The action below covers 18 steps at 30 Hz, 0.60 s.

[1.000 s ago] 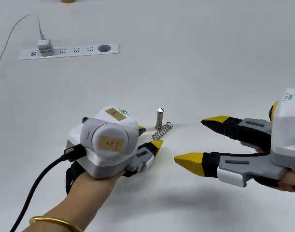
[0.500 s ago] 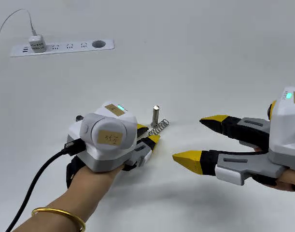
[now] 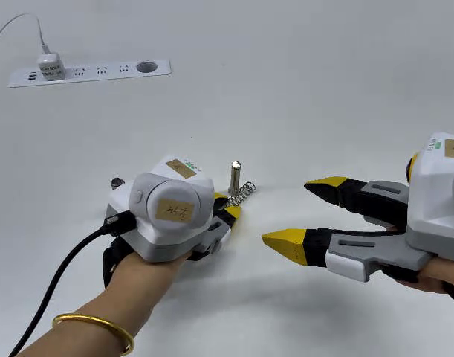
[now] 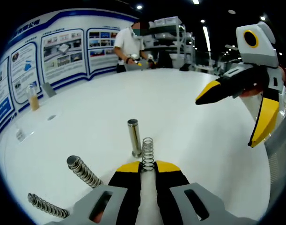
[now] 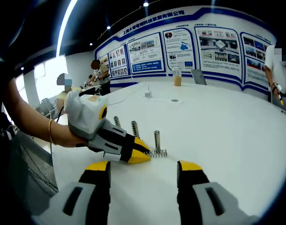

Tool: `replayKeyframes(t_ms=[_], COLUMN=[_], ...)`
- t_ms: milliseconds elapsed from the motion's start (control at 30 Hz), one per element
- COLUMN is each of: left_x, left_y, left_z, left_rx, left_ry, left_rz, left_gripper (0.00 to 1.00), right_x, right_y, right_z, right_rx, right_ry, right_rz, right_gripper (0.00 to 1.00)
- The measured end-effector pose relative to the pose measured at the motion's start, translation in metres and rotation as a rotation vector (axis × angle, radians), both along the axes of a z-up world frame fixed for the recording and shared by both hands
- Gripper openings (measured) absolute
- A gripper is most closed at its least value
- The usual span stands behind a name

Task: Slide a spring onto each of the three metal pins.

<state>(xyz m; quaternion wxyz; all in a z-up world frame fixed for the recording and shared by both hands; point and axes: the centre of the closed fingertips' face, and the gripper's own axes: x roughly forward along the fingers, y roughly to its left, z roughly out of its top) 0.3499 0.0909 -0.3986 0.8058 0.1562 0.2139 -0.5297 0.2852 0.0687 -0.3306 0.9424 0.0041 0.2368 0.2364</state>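
The left claw (image 3: 228, 208) sits low on the worktop (image 3: 308, 97), pinching one end of a thin, curly spring (image 3: 242, 193) just right of the standing silver pin (image 3: 235, 177). The right claw (image 3: 286, 212) hovers at the right, jaws wide apart.

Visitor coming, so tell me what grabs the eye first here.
The left tongs, low in the centre of the bench, pinch a small spring beside a bare upright pin. The right tongs hover open at the right, yellow tips pointing toward the pin.
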Motion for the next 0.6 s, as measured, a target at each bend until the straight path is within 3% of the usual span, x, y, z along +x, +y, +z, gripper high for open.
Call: replayKeyframes(t_ms=[333, 533, 600], left_x=[-0.004, -0.011, -0.015], left_y=[0.009, 0.017, 0.021], left_z=[0.0, 0.007, 0.009], left_rx=[0.011, -0.017, -0.015], left_ry=[0.013, 0.025, 0.015], left_rz=[0.0, 0.007, 0.004], left_gripper=[0.1, 0.1, 0.1], right_x=[0.002, 0.004, 0.005], right_y=[-0.001, -0.001, -0.001], right_z=[0.006, 0.012, 0.014], right_rx=[0.036, 0.064, 0.073], right_ry=[0.0, -0.001, -0.003], right_rz=[-0.016, -0.029, -0.032], right_gripper=[0.58, 0.58, 0.58])
